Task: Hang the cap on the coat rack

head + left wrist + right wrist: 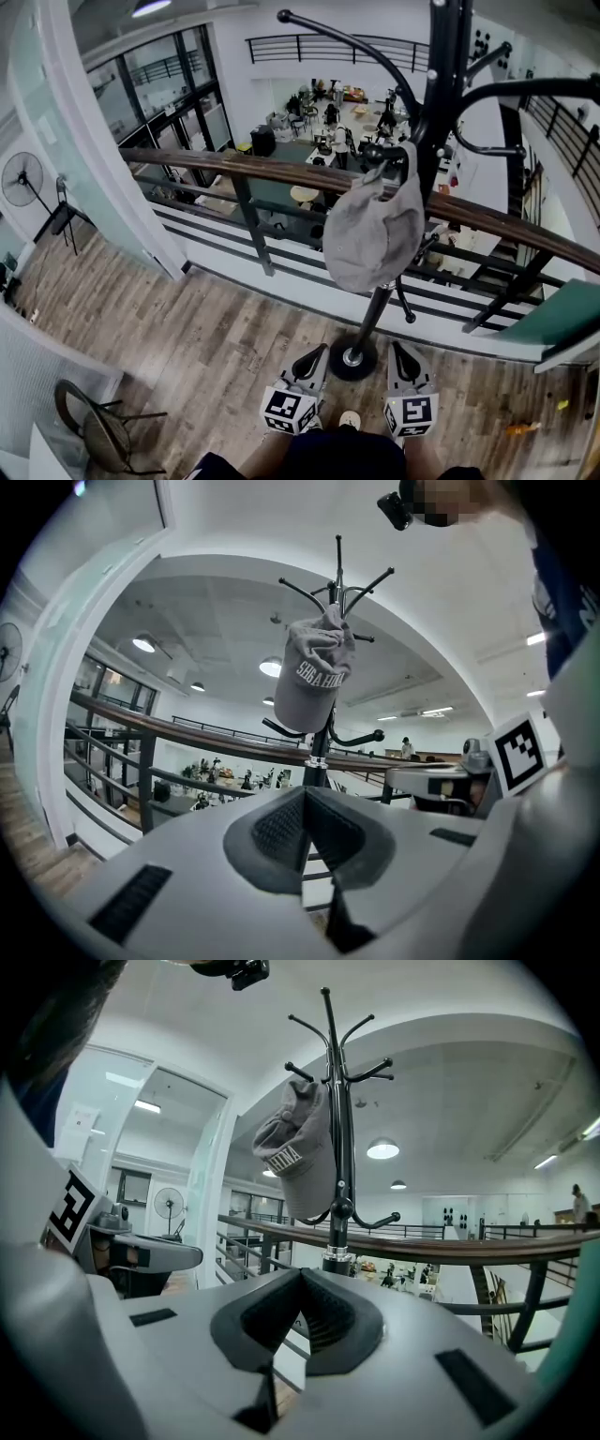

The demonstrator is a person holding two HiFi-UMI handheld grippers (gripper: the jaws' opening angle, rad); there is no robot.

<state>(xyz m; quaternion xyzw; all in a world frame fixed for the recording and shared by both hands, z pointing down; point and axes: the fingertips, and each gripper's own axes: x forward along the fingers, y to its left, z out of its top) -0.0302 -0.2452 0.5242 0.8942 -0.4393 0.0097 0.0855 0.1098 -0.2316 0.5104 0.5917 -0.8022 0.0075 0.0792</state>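
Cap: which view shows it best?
The left gripper view: the gray cap hangs unobstructed with its white lettering facing the camera. The right gripper view shows it sideways; the head view, from above.

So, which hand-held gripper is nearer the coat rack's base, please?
Left hand-held gripper, narrowly: it nearly meets the base from the left; the right hand-held gripper sits slightly clear opposite.

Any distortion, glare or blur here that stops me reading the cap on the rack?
Head view: sharp, evenly lit; the handrail looks bowed by the lens. Left gripper view: fisheye, black corners, ceiling lamps blown out, cap lettering legible. Right gripper view: same fisheye, coat rack crisp.
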